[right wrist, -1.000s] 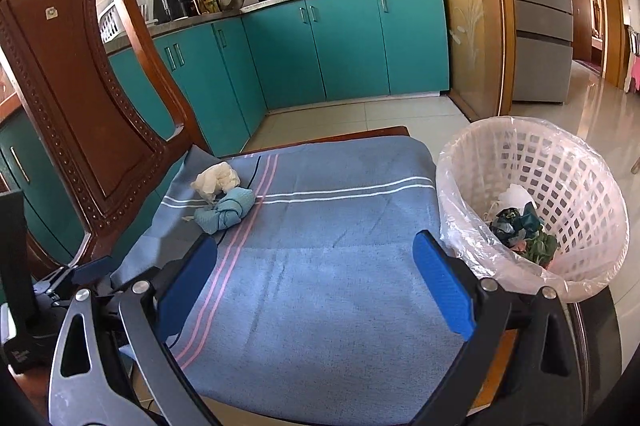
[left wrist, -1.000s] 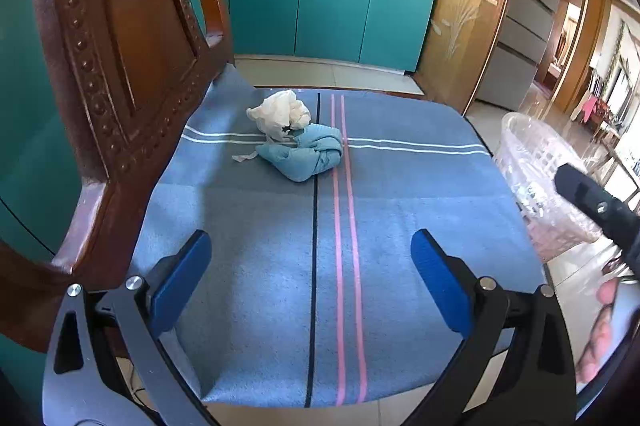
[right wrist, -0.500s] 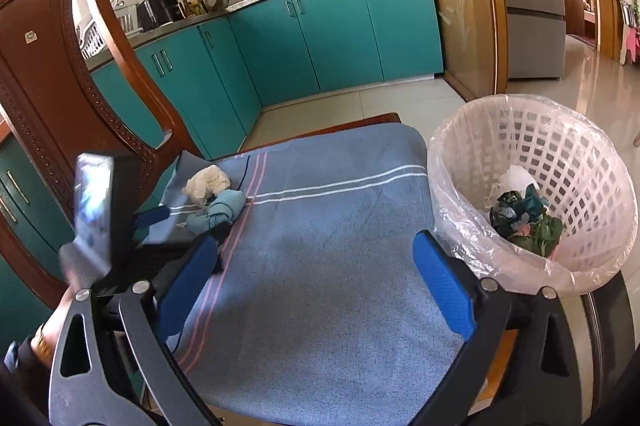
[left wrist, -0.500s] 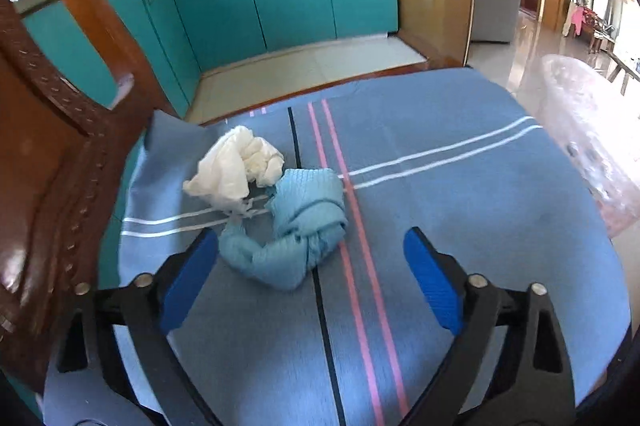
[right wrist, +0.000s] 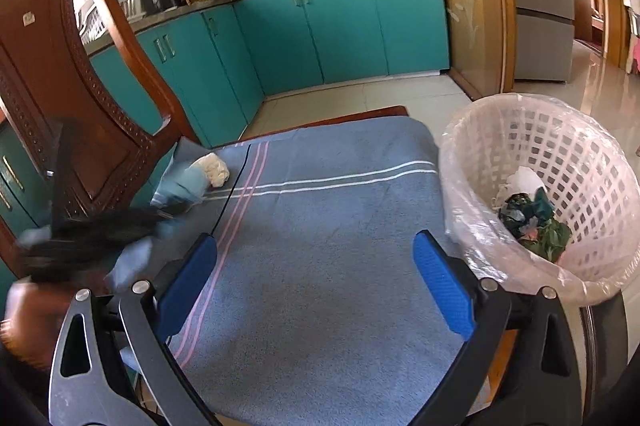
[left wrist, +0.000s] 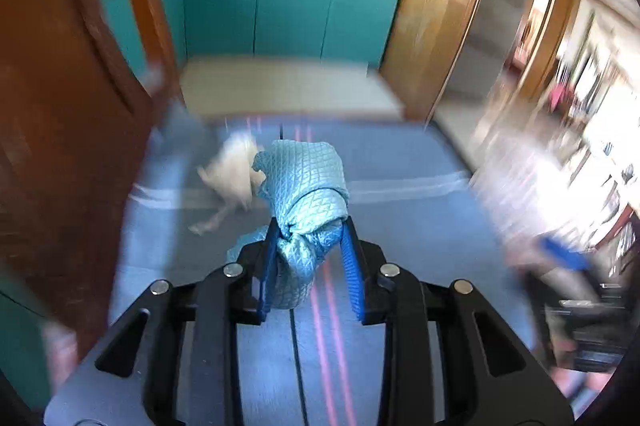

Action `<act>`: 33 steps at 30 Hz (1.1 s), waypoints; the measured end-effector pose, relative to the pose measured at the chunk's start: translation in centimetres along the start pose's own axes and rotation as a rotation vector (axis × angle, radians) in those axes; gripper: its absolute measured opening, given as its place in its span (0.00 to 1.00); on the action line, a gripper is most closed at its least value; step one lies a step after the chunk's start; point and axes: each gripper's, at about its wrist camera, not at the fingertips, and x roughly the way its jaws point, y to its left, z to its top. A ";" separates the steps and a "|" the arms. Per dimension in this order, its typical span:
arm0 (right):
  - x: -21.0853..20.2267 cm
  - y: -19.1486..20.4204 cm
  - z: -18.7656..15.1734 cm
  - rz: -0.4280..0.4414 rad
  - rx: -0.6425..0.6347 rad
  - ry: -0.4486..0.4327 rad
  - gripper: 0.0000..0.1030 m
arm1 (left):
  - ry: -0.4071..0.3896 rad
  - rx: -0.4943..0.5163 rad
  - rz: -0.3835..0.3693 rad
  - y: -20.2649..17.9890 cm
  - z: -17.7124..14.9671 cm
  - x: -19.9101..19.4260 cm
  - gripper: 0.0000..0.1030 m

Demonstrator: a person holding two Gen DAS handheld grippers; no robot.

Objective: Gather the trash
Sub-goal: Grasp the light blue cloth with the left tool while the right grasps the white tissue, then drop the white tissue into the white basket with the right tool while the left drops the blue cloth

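Note:
A knotted light-blue cloth sits between the blue pads of my left gripper, lifted a little off the striped blue towel on the chair seat. The jaws are closing and the pads press on its lower knot. A crumpled white tissue lies on the towel just behind and to the left. The right wrist view shows the same tissue, the cloth and the blurred left gripper at the left. My right gripper stands open over the towel's near part, with nothing between its fingers.
A white lattice basket lined with a clear bag stands right of the seat, with dark and white scraps inside. The carved wooden chair back rises on the left. Teal kitchen cabinets and tiled floor lie beyond.
My left gripper went forward to the blue cloth, shut on it and lifted it away from the white tissue. The right gripper stayed open and barely shifted.

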 end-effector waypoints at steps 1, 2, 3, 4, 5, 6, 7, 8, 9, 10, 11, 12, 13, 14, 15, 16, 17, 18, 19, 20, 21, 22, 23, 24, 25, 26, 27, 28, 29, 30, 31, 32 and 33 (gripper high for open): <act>0.5 0.4 0.2 0.014 -0.016 0.013 0.94 | -0.059 -0.017 0.009 0.1 0.2 -2.0 0.30; 1.2 0.9 0.6 0.031 -0.033 0.031 0.94 | -0.132 -0.048 0.031 0.4 -0.2 -4.5 0.30; 2.4 1.7 1.1 0.061 -0.055 0.064 0.94 | -0.187 -0.075 0.051 0.8 -0.6 -6.2 0.30; 3.2 2.3 1.4 0.079 -0.064 0.084 0.94 | -0.226 -0.101 0.063 1.2 -1.2 -7.4 0.30; 4.3 3.2 1.9 0.094 -0.077 0.106 0.94 | -0.252 -0.122 0.075 1.6 -1.8 -8.1 0.30; 5.5 4.1 2.4 0.107 -0.091 0.122 0.94 | -0.277 -0.140 0.085 1.9 -2.4 -8.8 0.30; 7.2 5.6 3.1 0.118 -0.118 0.134 0.94 | -0.305 -0.148 0.088 2.1 -3.0 -9.4 0.30; 8.5 6.8 3.6 0.119 -0.142 0.139 0.94 | -0.320 -0.144 0.092 1.9 -3.3 -9.8 0.30; 10.5 8.5 4.2 0.116 -0.173 0.146 0.94 | -0.331 -0.127 0.096 1.9 -3.5 -10.1 0.30; 11.9 9.6 4.6 0.104 -0.193 0.145 0.94 | -0.333 -0.115 0.096 2.0 -3.5 -10.1 0.30; 13.6 11.0 5.0 0.091 -0.222 0.143 0.94 | -0.341 -0.114 0.093 2.3 -3.6 -10.3 0.30; 14.6 11.6 5.1 0.088 -0.238 0.149 0.94 | -0.345 -0.129 0.088 2.9 -3.7 -10.6 0.30; 16.1 12.9 5.4 0.089 -0.267 0.167 0.94 | -0.337 -0.153 0.072 3.6 -3.7 -10.5 0.30; 17.2 14.0 5.6 0.089 -0.294 0.175 0.94 | -0.329 -0.165 0.064 4.0 -3.9 -10.3 0.30; 18.2 14.9 5.8 0.074 -0.327 0.174 0.93 | -0.322 -0.177 0.063 4.6 -3.9 -10.3 0.30; 19.4 15.8 5.9 0.039 -0.370 0.176 0.93 | -0.315 -0.169 0.054 4.7 -4.0 -10.4 0.30; 20.4 16.4 6.0 0.010 -0.402 0.183 0.93 | -0.312 -0.161 0.053 4.7 -4.0 -10.5 0.30; 21.5 16.6 5.9 -0.011 -0.423 0.197 0.93 | -0.310 -0.158 0.049 4.8 -4.1 -10.5 0.30; 22.8 16.6 5.8 -0.026 -0.428 0.230 0.93 | -0.307 -0.158 0.040 5.0 -4.1 -10.4 0.30; 23.4 16.5 5.6 -0.019 -0.414 0.251 0.77 | -0.300 -0.160 0.032 5.1 -4.0 -10.2 0.30; 23.8 16.2 5.6 -0.004 -0.394 0.273 0.64 | -0.295 -0.164 0.028 5.3 -4.0 -10.1 0.30; 23.9 15.6 5.7 0.010 -0.354 0.287 0.50 | -0.290 -0.167 0.023 5.3 -3.9 -10.0 0.30; 23.2 15.0 5.8 0.022 -0.317 0.259 0.42 | -0.287 -0.168 0.020 5.3 -3.9 -9.8 0.30; 22.4 14.5 5.8 0.042 -0.289 0.246 0.39 | -0.285 -0.167 0.018 5.2 -4.0 -9.7 0.30; 21.0 14.0 5.7 0.063 -0.277 0.225 0.38 | -0.284 -0.166 0.017 5.2 -4.0 -9.7 0.30; 19.2 13.5 5.6 0.071 -0.276 0.192 0.38 | -0.281 -0.163 0.014 5.1 -4.1 -9.6 0.30; 17.7 13.1 5.5 0.086 -0.270 0.168 0.38 | -0.278 -0.160 0.010 5.0 -4.1 -9.6 0.30; 15.0 12.3 5.2 0.115 -0.261 0.133 0.38 | -0.273 -0.157 0.008 4.7 -4.2 -9.6 0.30; 12.5 11.6 4.9 0.126 -0.265 0.102 0.38 | -0.267 -0.155 0.007 4.4 -3.9 -9.5 0.30; 10.4 10.9 4.7 0.121 -0.271 0.070 0.38 | -0.264 -0.153 0.006 4.0 -4.0 -9.5 0.30; 7.5 10.2 4.1 0.105 -0.277 0.028 0.39 | -0.261 -0.149 0.003 3.8 -4.1 -9.5 0.31; 5.0 9.1 3.5 0.101 -0.267 0.006 0.39 | -0.252 -0.141 -0.005 3.3 -4.3 -9.4 0.31; 2.6 7.9 2.8 0.107 -0.246 -0.006 0.40 | -0.245 -0.135 -0.011 3.5 -4.4 -9.4 0.31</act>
